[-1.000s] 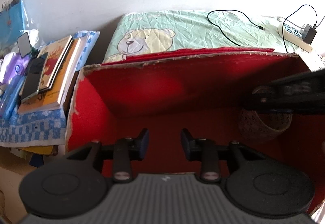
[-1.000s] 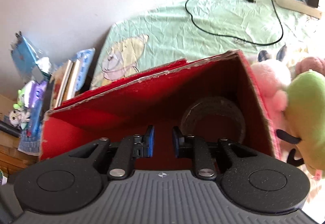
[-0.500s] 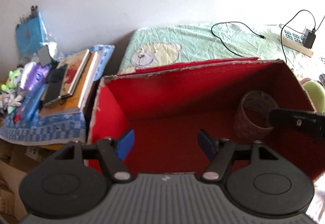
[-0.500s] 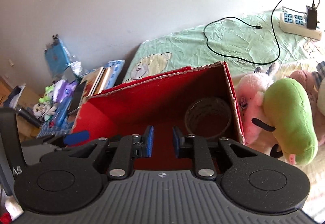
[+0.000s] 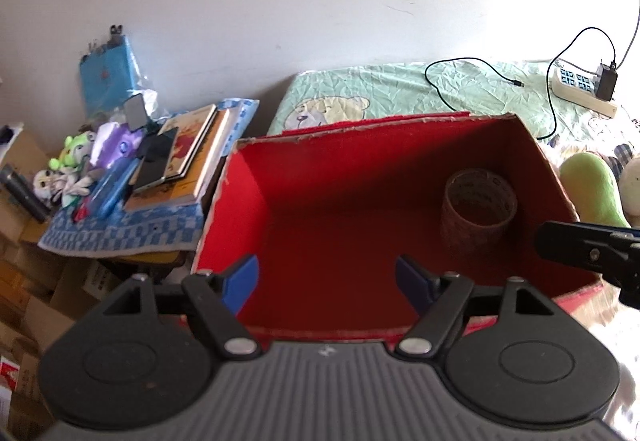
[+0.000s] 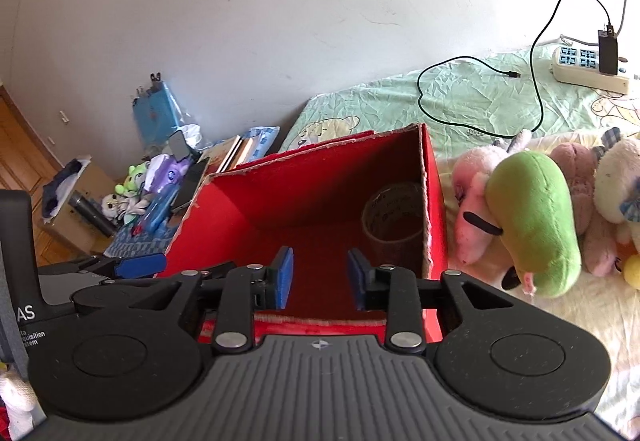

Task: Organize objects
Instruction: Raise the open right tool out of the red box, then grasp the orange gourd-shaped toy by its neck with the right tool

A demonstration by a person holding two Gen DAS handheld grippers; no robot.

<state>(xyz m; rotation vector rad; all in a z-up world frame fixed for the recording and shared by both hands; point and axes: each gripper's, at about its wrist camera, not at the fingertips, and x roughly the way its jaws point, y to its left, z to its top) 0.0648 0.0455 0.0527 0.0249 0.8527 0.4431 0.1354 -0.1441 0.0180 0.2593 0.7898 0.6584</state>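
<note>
Tape roll (image 5: 478, 207) stands inside red box (image 5: 256, 177), ahead of both gaping, empty tools

left claw (image 5: 326, 281): black linkage arms, blue pads, silver pivot screws, ribbed grey housing, two round black discs | right claw (image 6: 320, 278): same build, small crosshair mark on housing | white lettering "AS" at left edge, right view
</note>
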